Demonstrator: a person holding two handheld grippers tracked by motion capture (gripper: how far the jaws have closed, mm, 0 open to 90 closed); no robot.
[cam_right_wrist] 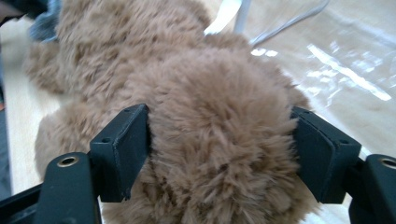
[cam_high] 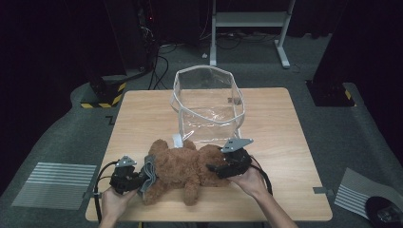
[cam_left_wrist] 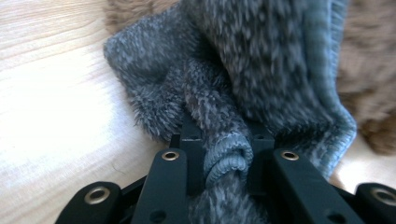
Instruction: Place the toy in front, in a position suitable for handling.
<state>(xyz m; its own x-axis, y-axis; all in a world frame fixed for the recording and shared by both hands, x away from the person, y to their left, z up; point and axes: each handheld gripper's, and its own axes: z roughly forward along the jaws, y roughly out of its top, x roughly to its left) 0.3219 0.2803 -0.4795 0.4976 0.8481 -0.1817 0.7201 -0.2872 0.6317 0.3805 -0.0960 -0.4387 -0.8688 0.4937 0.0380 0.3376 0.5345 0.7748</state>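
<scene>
Table (cam_high: pixel 285 142) of pale wood in the high view carries a brown plush teddy bear (cam_high: pixel 185 168) lying lengthwise left to right, just before a clear plastic bag (cam_high: pixel 209 107). In the left gripper view, left tongs (cam_left_wrist: pixel 226 156) are clamped on the bear's grey knitted garment (cam_left_wrist: pixel 261 70). In the right gripper view, right tongs (cam_right_wrist: pixel 219 149) squeeze a furry limb.

The teddy bear (cam_high: pixel 187 167) lies on the table (cam_high: pixel 285 137) between the two claws, the left claw (cam_high: pixel 138 180) at its scarf (cam_high: pixel 149 173) end and the right claw (cam_high: pixel 216 167) at the other. Behind the right claw, past the bear, stands the bag (cam_high: pixel 209 107).
</scene>
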